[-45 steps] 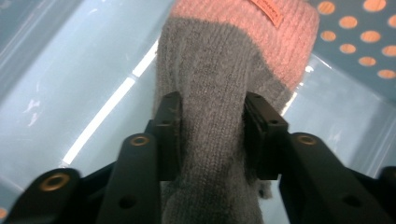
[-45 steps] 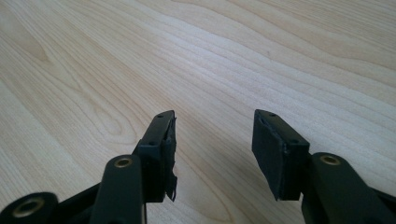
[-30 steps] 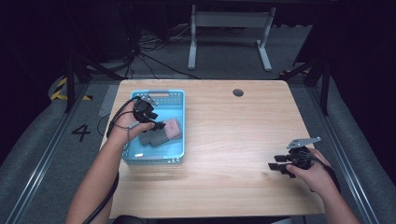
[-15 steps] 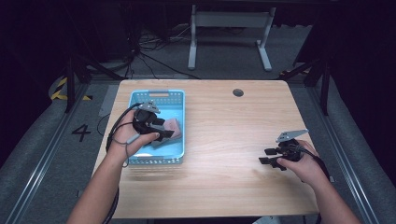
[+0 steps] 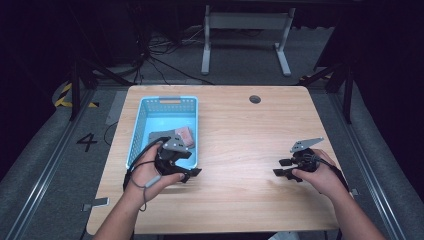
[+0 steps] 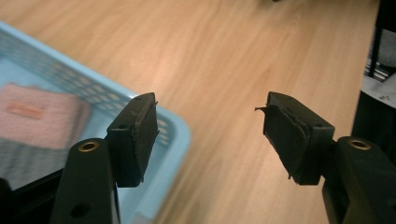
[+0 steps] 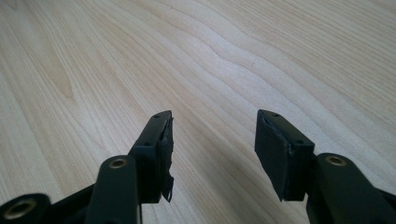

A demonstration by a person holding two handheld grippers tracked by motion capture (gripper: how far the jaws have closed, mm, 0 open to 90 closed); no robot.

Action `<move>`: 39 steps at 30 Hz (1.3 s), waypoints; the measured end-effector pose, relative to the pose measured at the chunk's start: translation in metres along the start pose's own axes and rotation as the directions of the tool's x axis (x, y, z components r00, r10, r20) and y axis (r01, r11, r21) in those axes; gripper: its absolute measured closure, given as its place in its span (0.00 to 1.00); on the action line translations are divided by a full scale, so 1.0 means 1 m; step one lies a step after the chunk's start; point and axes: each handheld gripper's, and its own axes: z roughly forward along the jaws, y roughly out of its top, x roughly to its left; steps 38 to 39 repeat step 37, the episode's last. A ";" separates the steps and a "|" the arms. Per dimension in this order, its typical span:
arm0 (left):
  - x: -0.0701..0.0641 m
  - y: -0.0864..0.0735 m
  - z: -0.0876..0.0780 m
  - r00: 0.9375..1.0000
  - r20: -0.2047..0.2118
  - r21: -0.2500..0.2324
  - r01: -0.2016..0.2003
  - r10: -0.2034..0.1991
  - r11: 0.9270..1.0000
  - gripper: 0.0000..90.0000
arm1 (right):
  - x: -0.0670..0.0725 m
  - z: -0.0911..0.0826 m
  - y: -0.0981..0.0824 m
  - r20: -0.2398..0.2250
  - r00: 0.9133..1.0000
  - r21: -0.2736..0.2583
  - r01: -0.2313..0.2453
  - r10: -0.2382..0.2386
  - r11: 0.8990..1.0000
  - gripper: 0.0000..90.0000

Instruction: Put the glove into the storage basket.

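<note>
A light-blue plastic mesh basket [image 5: 141, 127] sits at the left of the pale wooden surface [image 5: 240, 135], holding a pink fabric pouch [image 5: 184, 134] beside a grey folded cloth [image 5: 157, 137].

You have one blue basket [image 5: 145, 125] at ten o'clock on the bench [image 5: 240, 130]. It holds two items: one pink pouch [image 5: 184, 135], one grey pouch [image 5: 159, 137].

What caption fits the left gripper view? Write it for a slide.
Open left gripper above the blue basket corner, pink pouch on grey cloth inside.
</note>
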 end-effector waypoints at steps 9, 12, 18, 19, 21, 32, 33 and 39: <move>-0.022 -0.021 0.041 0.997 0.080 -0.032 -0.006 0.009 0.999 0.39 | 0.000 0.002 -0.004 -0.001 1.000 0.006 0.001 -0.001 1.000 0.52; -0.028 -0.031 0.057 0.994 0.111 -0.032 -0.007 0.010 0.999 0.39 | -0.001 0.002 -0.005 0.002 1.000 0.007 0.002 -0.002 1.000 0.51; -0.035 -0.049 0.087 0.991 0.134 0.008 -0.021 0.020 1.000 0.38 | 0.000 0.005 -0.007 0.005 1.000 0.018 0.006 -0.006 1.000 0.51; -0.036 -0.050 0.090 0.992 0.120 0.026 -0.029 0.026 0.999 0.38 | 0.000 0.005 -0.007 0.005 1.000 0.018 0.006 -0.006 1.000 0.51; -0.037 -0.052 0.094 0.994 0.102 0.051 -0.044 0.039 0.998 0.37 | 0.001 0.006 -0.007 0.008 1.000 0.021 0.009 -0.009 1.000 0.51; -0.038 -0.054 0.098 1.000 0.022 0.060 -0.009 0.007 0.998 0.36 | -0.001 0.010 -0.011 0.040 0.999 0.030 0.021 -0.022 0.999 0.49; -0.039 -0.053 0.098 1.000 0.023 0.054 -0.019 0.018 0.998 0.36 | -0.001 0.010 -0.011 0.041 0.999 0.029 0.022 -0.023 0.999 0.49; -0.041 -0.052 0.097 0.999 0.029 0.030 -0.027 0.026 0.999 0.36 | -0.001 0.010 -0.011 0.047 0.999 0.022 0.027 -0.028 0.999 0.49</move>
